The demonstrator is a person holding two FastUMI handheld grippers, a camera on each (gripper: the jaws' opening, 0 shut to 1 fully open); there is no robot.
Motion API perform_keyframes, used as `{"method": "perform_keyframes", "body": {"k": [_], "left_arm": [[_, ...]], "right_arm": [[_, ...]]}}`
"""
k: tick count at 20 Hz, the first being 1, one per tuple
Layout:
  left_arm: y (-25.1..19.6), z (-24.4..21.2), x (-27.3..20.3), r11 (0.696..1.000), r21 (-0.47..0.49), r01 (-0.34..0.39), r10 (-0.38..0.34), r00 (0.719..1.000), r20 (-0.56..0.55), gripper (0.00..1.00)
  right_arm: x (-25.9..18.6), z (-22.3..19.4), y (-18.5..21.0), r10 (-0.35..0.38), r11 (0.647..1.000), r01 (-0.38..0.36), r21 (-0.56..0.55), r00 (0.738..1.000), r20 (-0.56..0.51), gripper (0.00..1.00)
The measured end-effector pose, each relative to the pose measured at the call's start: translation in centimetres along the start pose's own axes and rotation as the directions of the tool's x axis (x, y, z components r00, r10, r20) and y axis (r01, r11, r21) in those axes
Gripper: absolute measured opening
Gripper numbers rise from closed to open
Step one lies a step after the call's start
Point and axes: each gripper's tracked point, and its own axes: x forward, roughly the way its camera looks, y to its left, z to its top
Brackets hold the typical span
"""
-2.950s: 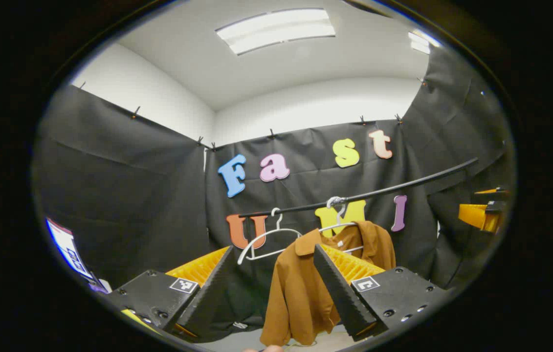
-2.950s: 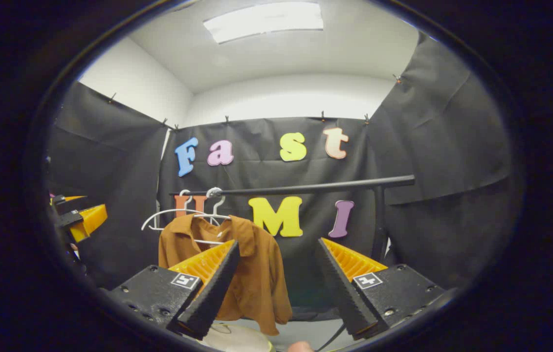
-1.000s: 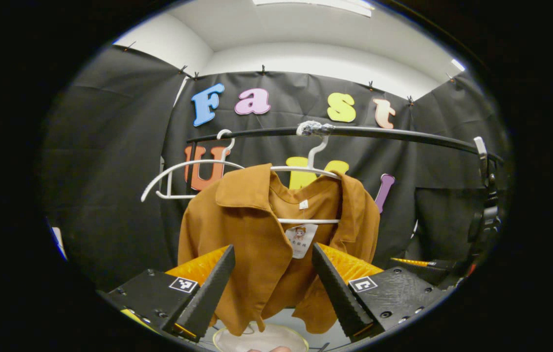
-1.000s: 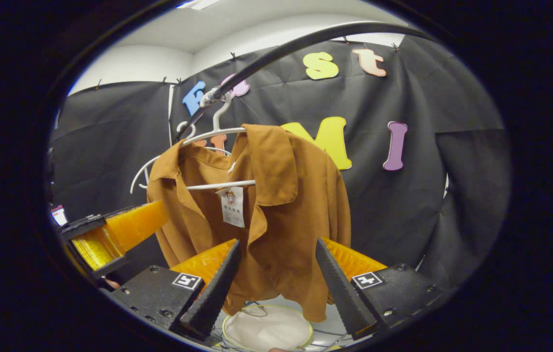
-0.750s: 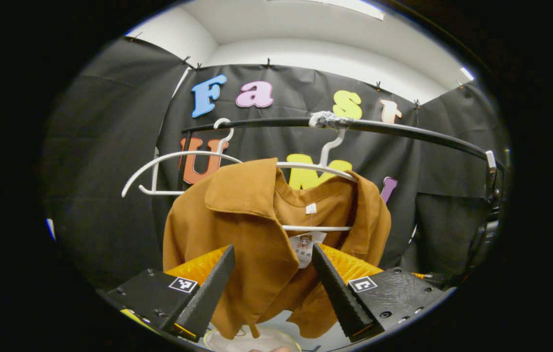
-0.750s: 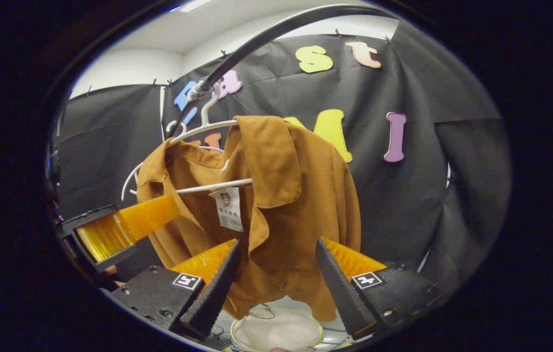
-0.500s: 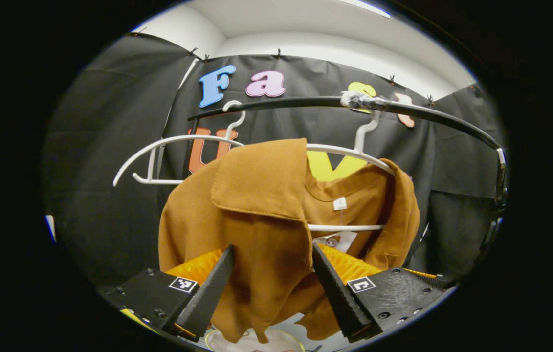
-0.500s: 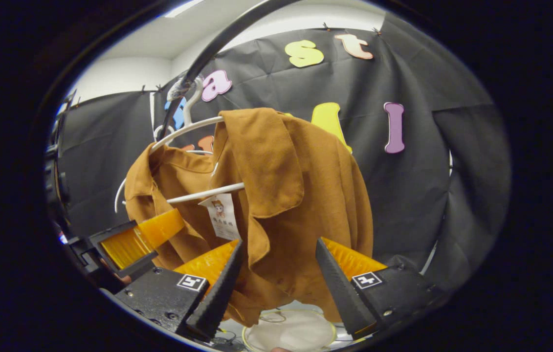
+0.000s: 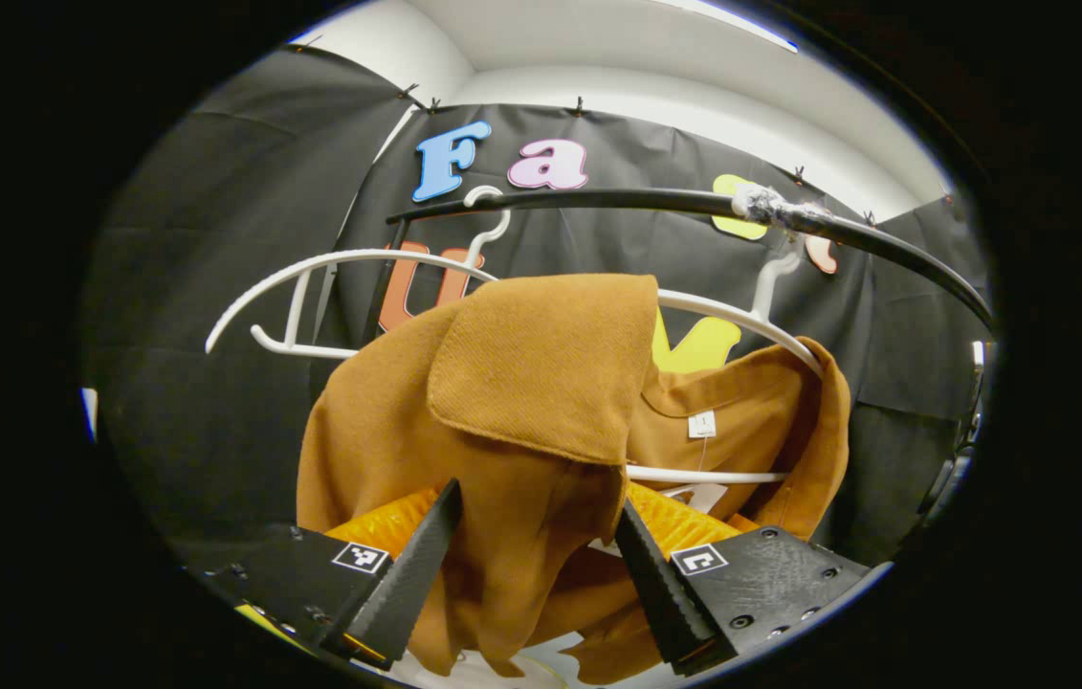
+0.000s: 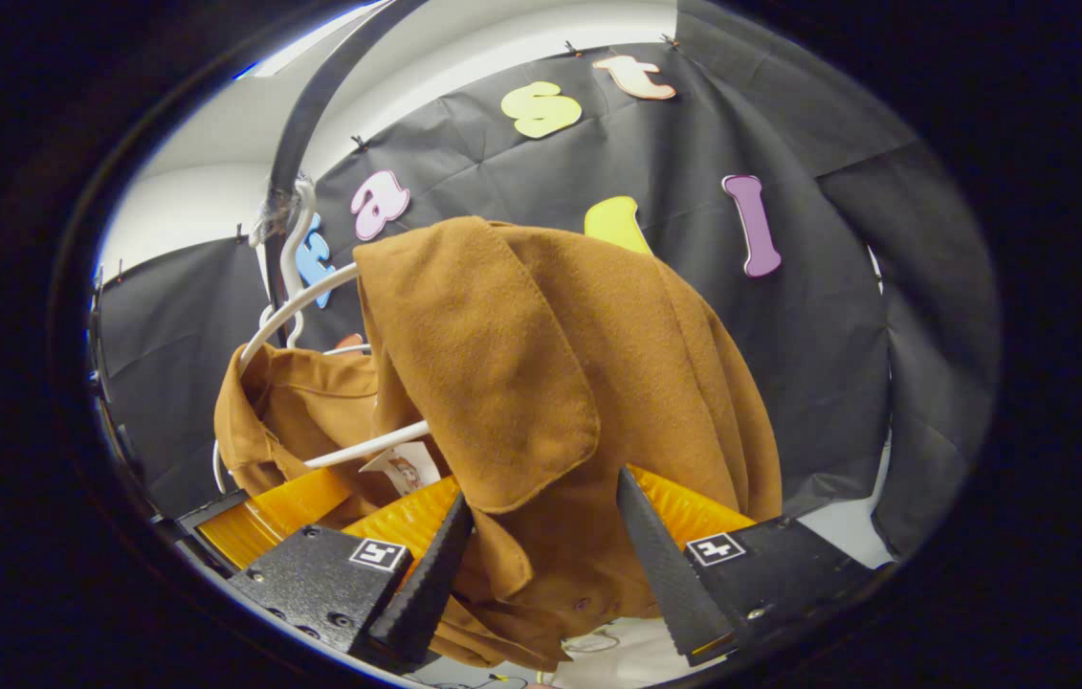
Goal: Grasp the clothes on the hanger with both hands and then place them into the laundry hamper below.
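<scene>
You are holding the left gripper point(image 9: 529, 545) right up against the brown shirt point(image 9: 521, 402), its two fingers standing wide apart with the front panel and the folded collar flap hanging down between them, cloth not pinched. The shirt is hanging on a white hanger point(image 9: 713, 311) whose hook is sitting on the black rail point(image 9: 655, 201) at about one o'clock in the left gripper view; the hanger's lower bar is crossing behind the open neck at three o'clock of your fingers. A second, bare white hanger point(image 9: 311, 277) is hanging further along the rail at ten o'clock.

You are holding the right gripper point(image 10: 541, 560) just as close on the shirt's other shoulder, jaws spread, the fabric point(image 10: 550, 383) drooping between the fingers without being clamped. In the right gripper view the hanger point(image 10: 311, 297) is sitting at ten o'clock and the rail point(image 10: 301, 115) is curving overhead at eleven. The left gripper's finger point(image 10: 273, 512) is poking in at eight o'clock, just beside the shirt's opposite panel. A pale rim of the laundry hamper point(image 10: 617, 660) is showing at six o'clock, below the hem.
</scene>
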Motion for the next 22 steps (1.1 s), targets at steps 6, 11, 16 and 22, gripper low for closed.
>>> {"method": "perform_keyframes", "body": {"k": [6, 11, 16, 22], "left_arm": [[0.2, -0.2, 0.9, 0.999, 0.013, -0.036, 0.036, 0.999, -0.001, 0.63], [1.9, 0.5, 0.0, 0.998, 0.032, -0.047, 0.046, 0.999, 0.009, 0.12], [2.8, 1.4, -2.3, 0.999, 0.034, -0.01, 0.009, 1.0, 0.03, 0.13], [4.3, 3.9, -4.2, 0.999, -0.039, 0.01, -0.008, 0.999, 0.049, 0.03]], "right_arm": [[0.6, 1.1, -1.2, -0.038, 0.999, 0.038, -0.006, 0.997, 0.074, 0.66], [-1.0, 3.1, -3.8, -0.094, 0.995, 0.095, -0.006, 0.984, 0.149, 0.19], [-3.3, 5.1, -7.7, -0.202, 0.978, 0.207, 0.002, 0.955, 0.219, 0.12], [-3.5, 5.9, -7.9, -0.168, 0.983, 0.15, 0.102, 0.965, 0.201, 0.1]]}}
